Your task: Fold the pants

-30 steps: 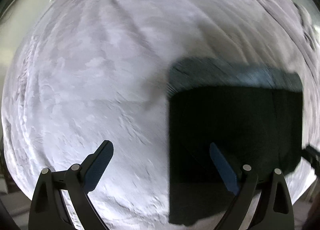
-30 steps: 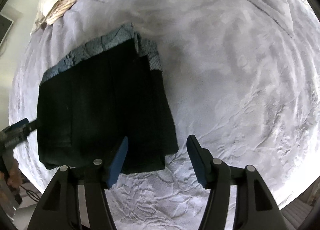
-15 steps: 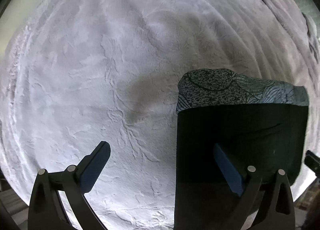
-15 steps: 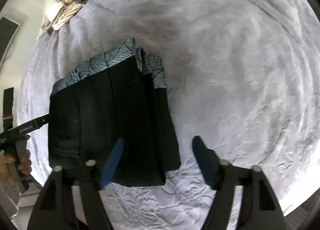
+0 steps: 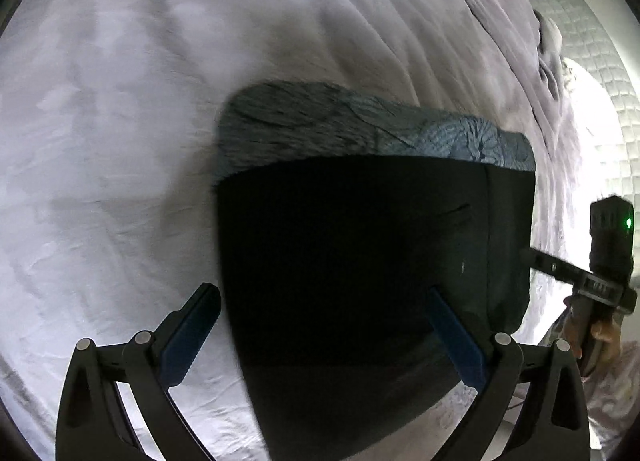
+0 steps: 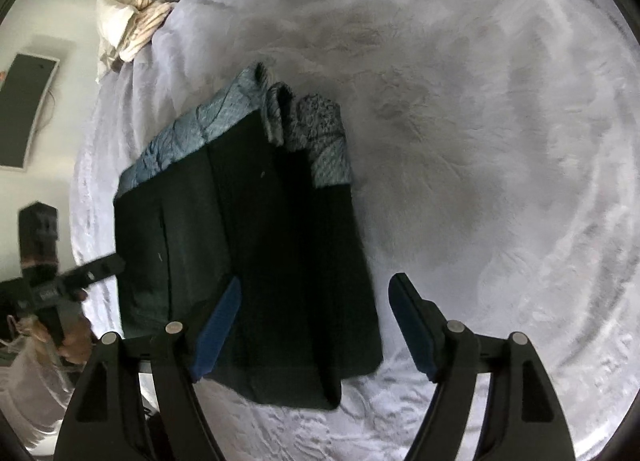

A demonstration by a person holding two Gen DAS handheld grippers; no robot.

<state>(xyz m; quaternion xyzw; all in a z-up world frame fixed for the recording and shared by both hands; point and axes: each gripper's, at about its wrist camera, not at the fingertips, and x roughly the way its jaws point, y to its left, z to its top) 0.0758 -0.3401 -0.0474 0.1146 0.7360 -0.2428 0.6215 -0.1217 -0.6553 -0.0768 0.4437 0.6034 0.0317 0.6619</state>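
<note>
So the pants are lying flat on the pale fuzzy blanket that covers the bed, already folded into a dark, roughly rectangular stack. The far end shows a blue-grey patterned band, and from the right wrist view you can see that band bunched into a couple of folds at the far right corner of the stack.

The left gripper hangs over the near left part of the pants with its jaws spread wide. They've just been opening. One blue pad sits above the bare blanket just off the left edge, the other above the dark fabric, and neither is pressing on anything.

The right gripper is over the near right corner of the stack, jaws apart and just been widening too. The left pad is above the pants, the right one above the blanket just past the edge, nothing clamped.

Each wrist camera catches the other gripper off at the side, held in a person's hand. A pile of striped bedding sits at the far corner of the bed
</note>
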